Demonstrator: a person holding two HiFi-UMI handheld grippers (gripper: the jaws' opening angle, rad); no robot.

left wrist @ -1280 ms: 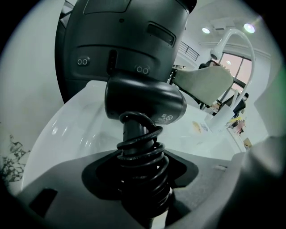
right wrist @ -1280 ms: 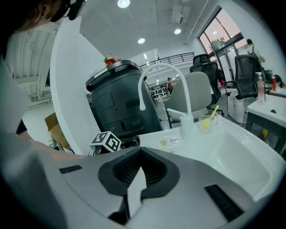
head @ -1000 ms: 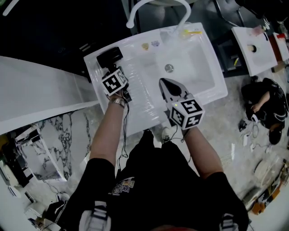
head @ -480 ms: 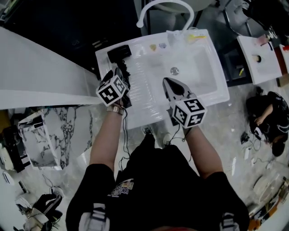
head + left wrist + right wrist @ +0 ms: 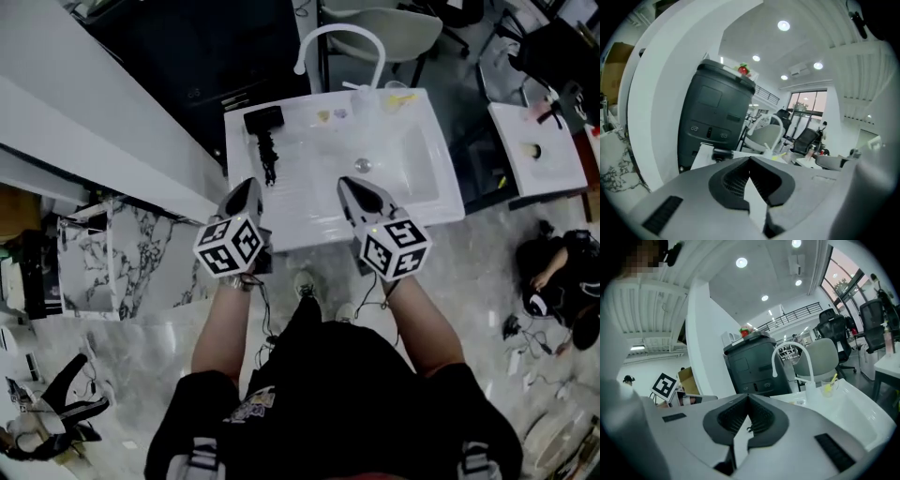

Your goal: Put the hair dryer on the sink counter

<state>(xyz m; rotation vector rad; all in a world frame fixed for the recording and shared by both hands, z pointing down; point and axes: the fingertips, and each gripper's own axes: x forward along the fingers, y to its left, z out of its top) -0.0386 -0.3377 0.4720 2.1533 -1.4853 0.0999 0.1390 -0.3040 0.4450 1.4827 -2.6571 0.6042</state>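
The black hair dryer (image 5: 262, 120) lies on the back left of the white sink counter (image 5: 309, 220), its cord (image 5: 269, 156) trailing toward me. In the left gripper view the hair dryer (image 5: 723, 153) is a small dark shape beyond the jaws. My left gripper (image 5: 249, 185) hovers over the counter's near left edge, well back from the dryer, shut with nothing between its jaws. My right gripper (image 5: 349, 183) is level with it over the counter's near middle, also shut and empty.
A white arched faucet (image 5: 339, 37) stands behind the basin (image 5: 398, 155), with a clear cup (image 5: 396, 97) beside it. A dark cabinet (image 5: 717, 117) stands behind the counter on the left. A white side table (image 5: 530, 141) and a seated person (image 5: 562, 272) are at the right.
My left gripper has drawn back from the hair dryer to the counter's near edge and its jaws have closed. The dryer stays on the counter. The right gripper has pulled back slightly.
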